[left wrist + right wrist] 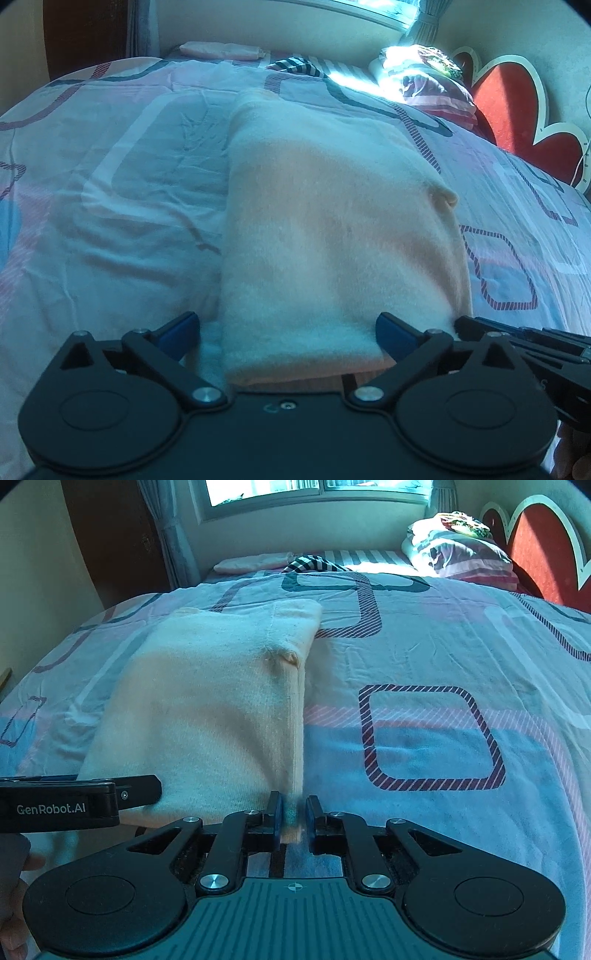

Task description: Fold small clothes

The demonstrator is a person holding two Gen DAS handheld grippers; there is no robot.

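Observation:
A pale peach knit garment [332, 229] lies folded in a long strip on the patterned bedspread [110, 184]. My left gripper [288, 332] is open, its blue pads on either side of the garment's near end. In the right wrist view the garment [207, 709] lies left of centre. My right gripper [294, 818] is nearly shut on the garment's near right corner, with the cloth between its blue pads. The left gripper's body [74, 805] shows at the left edge, and the right gripper [524, 343] shows at the right of the left wrist view.
Bedspread [443, 664] spreads to the right. A folded pink cloth [251, 563] and a striped garment [314, 563] lie at the far edge. A pillow pile [461, 542] and a red headboard [535, 546] stand at the far right. A window [314, 489] is behind.

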